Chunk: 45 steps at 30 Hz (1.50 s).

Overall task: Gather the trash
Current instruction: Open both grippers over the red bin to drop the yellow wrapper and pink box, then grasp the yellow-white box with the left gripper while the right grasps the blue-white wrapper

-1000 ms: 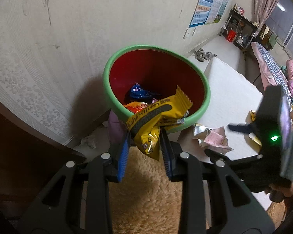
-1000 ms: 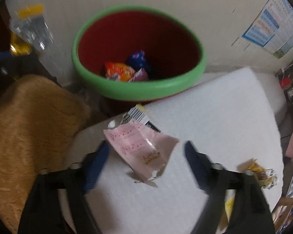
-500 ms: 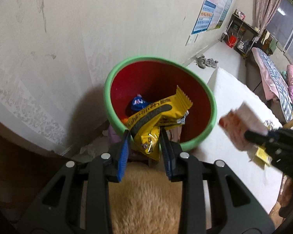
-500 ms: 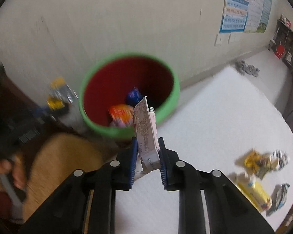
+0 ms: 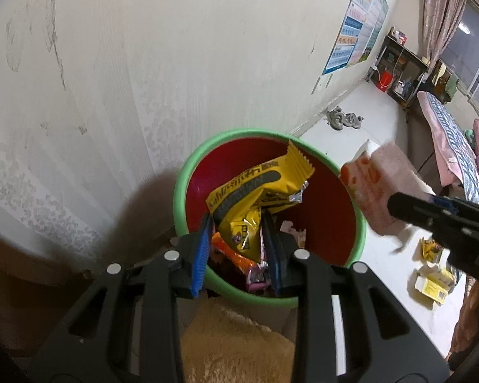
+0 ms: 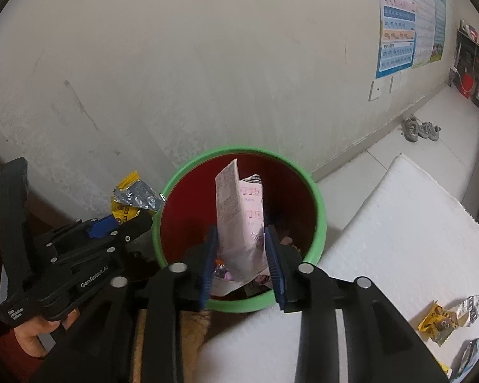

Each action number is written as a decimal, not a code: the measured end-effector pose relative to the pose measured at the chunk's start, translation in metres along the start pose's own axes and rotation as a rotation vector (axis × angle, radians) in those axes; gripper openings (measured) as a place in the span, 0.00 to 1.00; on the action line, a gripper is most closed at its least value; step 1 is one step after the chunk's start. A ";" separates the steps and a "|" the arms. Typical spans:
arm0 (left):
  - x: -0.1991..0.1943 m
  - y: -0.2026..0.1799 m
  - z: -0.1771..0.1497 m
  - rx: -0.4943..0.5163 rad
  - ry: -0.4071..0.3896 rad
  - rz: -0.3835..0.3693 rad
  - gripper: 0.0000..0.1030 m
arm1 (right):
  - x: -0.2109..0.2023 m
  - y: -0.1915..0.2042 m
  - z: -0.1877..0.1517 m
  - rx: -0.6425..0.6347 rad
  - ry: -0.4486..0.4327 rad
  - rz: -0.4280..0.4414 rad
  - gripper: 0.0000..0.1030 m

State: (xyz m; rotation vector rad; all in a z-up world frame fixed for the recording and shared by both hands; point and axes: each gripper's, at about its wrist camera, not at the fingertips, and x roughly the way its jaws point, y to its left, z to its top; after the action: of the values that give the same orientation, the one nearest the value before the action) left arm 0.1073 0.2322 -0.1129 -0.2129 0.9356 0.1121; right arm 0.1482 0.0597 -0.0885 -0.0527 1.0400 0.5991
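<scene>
A red bin with a green rim [image 5: 188, 191] stands against the wall and holds several wrappers. My left gripper [image 5: 236, 214] hangs over its near rim. Its jaws are opening, and a yellow snack wrapper [image 5: 255, 188] still stands between the blue pads, touching both. My right gripper [image 6: 241, 228] hovers over the same bin [image 6: 319, 210]. Its jaws are opening too, and a pink wrapper [image 6: 242, 210] stands loosely between them. The left wrist view shows that pink wrapper [image 5: 373, 185] at the right gripper's tip [image 5: 396, 204]. In the right wrist view, the left gripper [image 6: 134, 215] carries the yellow wrapper [image 6: 127, 201].
A white foam mat [image 6: 415, 223] lies right of the bin, with loose wrappers [image 6: 444, 319] and a yellow box [image 5: 431, 284] on it. A tan furry rug [image 5: 233, 348] lies in front of the bin. A pair of shoes [image 6: 421, 129] sits by the wall.
The right gripper shut on the pink wrapper, lifted it off the mat over the bin, then widened its jaws. The left gripper carried the yellow wrapper forward over the bin.
</scene>
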 end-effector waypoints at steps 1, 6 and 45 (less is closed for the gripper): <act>0.001 0.000 0.001 0.000 -0.001 -0.008 0.47 | 0.001 -0.004 0.001 0.007 -0.005 -0.004 0.51; -0.001 -0.007 0.000 0.007 -0.006 -0.004 0.63 | -0.010 -0.009 -0.007 0.022 -0.032 -0.046 0.75; 0.031 -0.380 -0.167 1.379 0.098 -0.300 0.91 | -0.177 -0.270 -0.289 0.747 -0.090 -0.286 0.31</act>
State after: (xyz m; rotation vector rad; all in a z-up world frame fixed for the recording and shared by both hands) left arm 0.0662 -0.1758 -0.1835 0.9240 0.8858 -0.8177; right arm -0.0127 -0.3371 -0.1566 0.4692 1.0888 -0.0686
